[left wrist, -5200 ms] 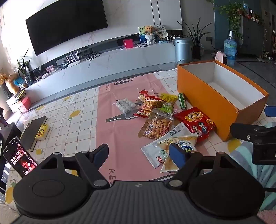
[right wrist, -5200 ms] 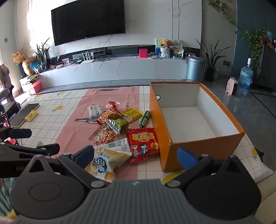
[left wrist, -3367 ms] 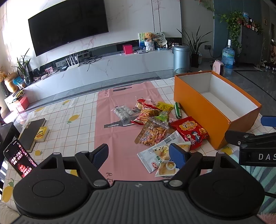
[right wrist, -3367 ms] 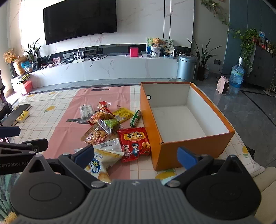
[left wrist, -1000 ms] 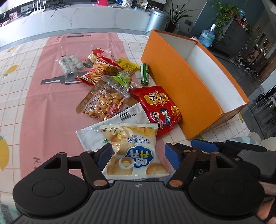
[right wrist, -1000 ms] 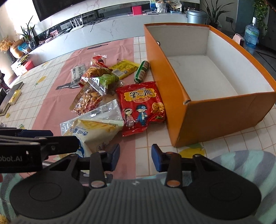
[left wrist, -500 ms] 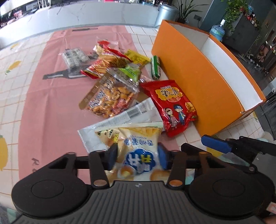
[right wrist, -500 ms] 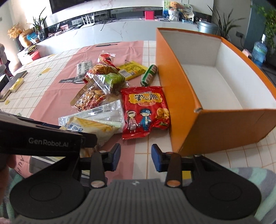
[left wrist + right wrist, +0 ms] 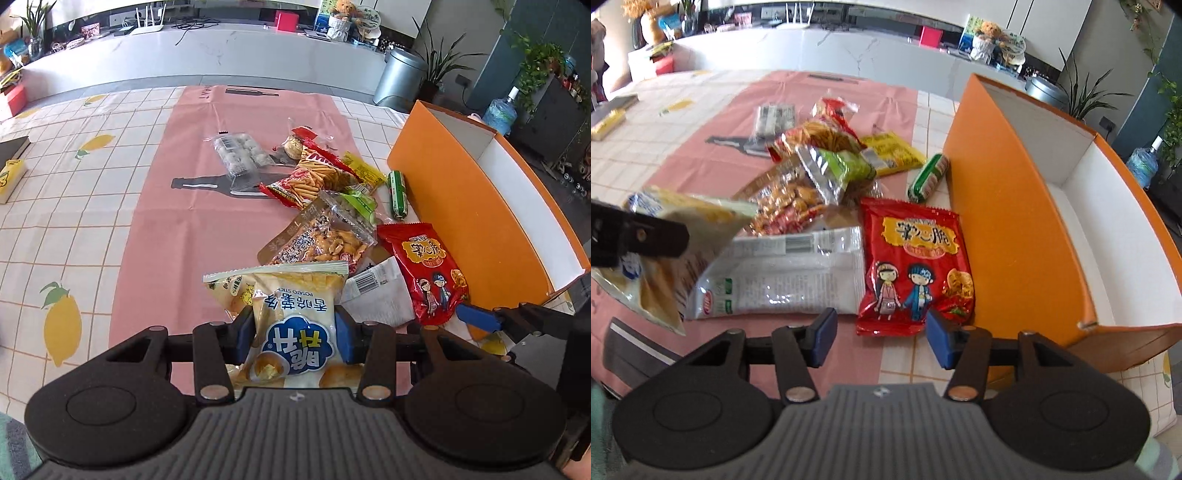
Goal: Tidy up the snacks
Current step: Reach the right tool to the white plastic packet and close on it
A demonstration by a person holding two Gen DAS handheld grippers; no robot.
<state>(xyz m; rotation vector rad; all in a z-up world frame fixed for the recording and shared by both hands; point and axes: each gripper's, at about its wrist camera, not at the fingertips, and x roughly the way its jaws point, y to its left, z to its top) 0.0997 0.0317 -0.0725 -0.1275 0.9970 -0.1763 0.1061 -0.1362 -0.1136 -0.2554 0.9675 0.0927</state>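
Observation:
My left gripper [image 9: 294, 334] is shut on a yellow potato-stick bag [image 9: 295, 291], which in the right wrist view hangs tilted just above the cloth [image 9: 683, 221]. The right gripper [image 9: 880, 341] has its jaws opening, and the near edge of a red snack bag [image 9: 916, 266] lies just ahead of the gap, untouched by the pads. An open orange box [image 9: 1008, 229] stands right of the bag and is empty inside. A white packet [image 9: 783, 280], a peanut bag [image 9: 317, 240], a green roll [image 9: 398, 195] and other snacks lie in a heap on the pink cloth.
A clear pack of white balls [image 9: 240, 153] sits at the far side of the heap. A dark book and a yellow box [image 9: 9, 173] lie at the table's left edge. A long white bench and a metal bin [image 9: 399, 77] stand beyond the table.
The left jaws narrowed onto the potato-stick bag and lifted its near end. The right gripper's jaws widened and it moved in toward the red bag, rolling slightly.

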